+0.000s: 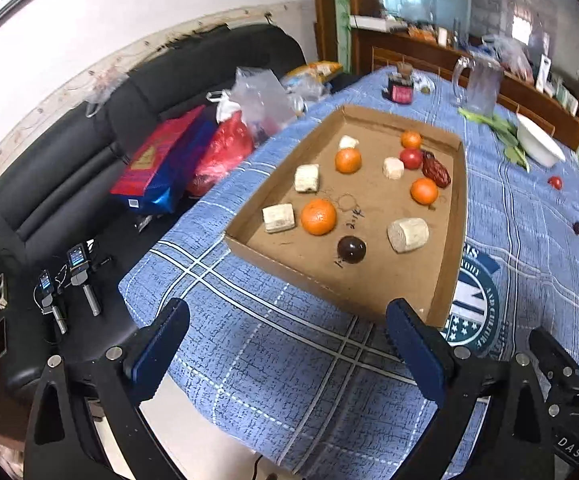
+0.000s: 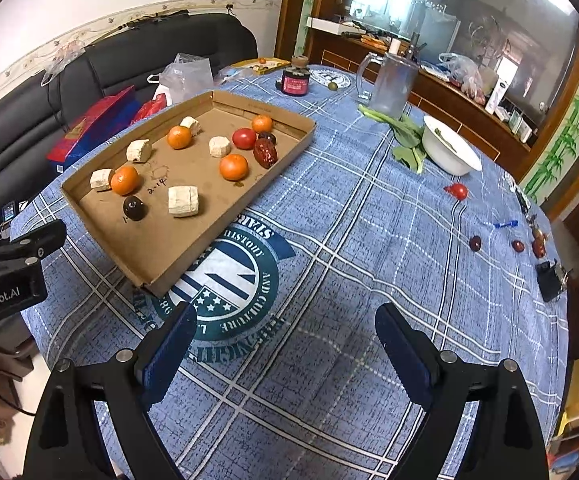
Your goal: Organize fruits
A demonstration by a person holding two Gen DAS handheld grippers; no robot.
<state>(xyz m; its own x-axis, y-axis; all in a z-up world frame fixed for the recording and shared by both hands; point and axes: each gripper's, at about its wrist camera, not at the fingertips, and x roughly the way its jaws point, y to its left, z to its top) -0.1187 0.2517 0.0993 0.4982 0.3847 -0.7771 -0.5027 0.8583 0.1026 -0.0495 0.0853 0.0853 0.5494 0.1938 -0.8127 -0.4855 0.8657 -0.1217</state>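
A shallow cardboard tray [image 1: 447, 280] [image 2: 101, 236] lies on the blue checked tablecloth. It holds several oranges [image 1: 318, 217] [image 2: 233, 167], a red tomato [image 1: 410, 158] [image 2: 243, 138], a red date [image 1: 435, 169] [image 2: 265, 153], a dark round fruit [image 1: 351, 249] [image 2: 133, 207] and several pale chunks [image 1: 407, 234] [image 2: 183, 200]. My left gripper [image 1: 287, 328] is open and empty, just short of the tray's near edge. My right gripper [image 2: 285, 334] is open and empty over the cloth's round emblem, right of the tray. A loose tomato [image 2: 457, 191] and small dark red fruits [image 2: 475, 243] lie on the cloth at right.
A white bowl [image 2: 451, 152] with greens [image 2: 407, 140], a clear pitcher [image 2: 391, 84] and a dark jar [image 2: 295, 80] stand at the table's far side. A black sofa [image 1: 69, 184] with bags stands left of the table. A wooden cabinet stands behind.
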